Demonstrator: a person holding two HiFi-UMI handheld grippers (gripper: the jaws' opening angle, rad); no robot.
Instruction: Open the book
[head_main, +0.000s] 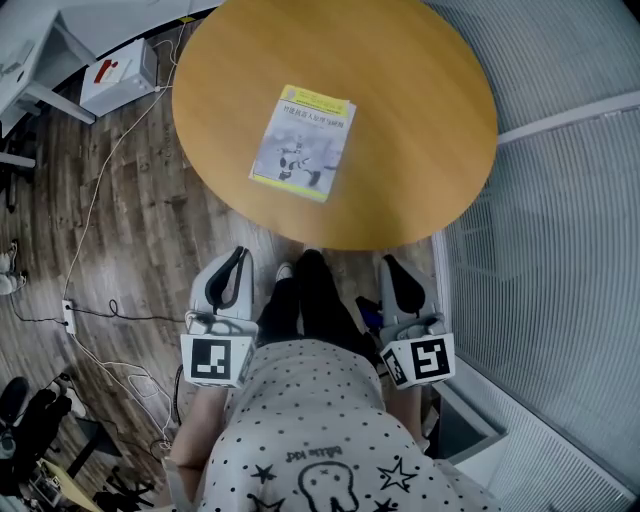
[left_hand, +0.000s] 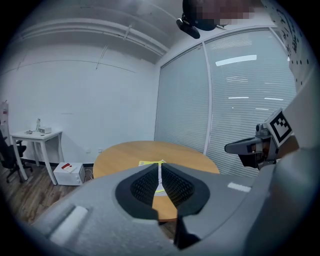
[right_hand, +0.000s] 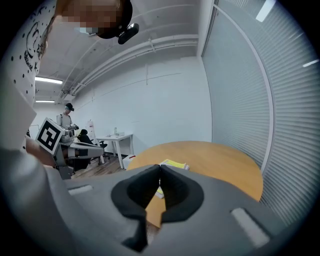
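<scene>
Book (head_main: 303, 142), head view: it lies shut and cover up, flat on the round wooden table (head_main: 430, 190), a little left of the table's middle; nothing touches it
Left gripper (head_main: 238, 262), head view: you hold it low and close to your body, short of the table's near edge, well apart from the book
Right gripper (head_main: 392, 268), head view: it sits level with the left one on your other side, also short of the table and well apart from the book
Left gripper view: the jaws are pressed together with nothing between them; the book shows beyond the tips, far off on the tabletop
Right gripper view: the jaws meet at the tips and hold nothing; the book lies ahead on the table, well beyond them
Done so far: nothing, by my judgement; the cover is not lifted and no page shows
Left to do: all of it, as I judge; you must bring a tool to the book, part its jaws, catch the cover's free edge and swing it over; the other tool could steady the book
</scene>
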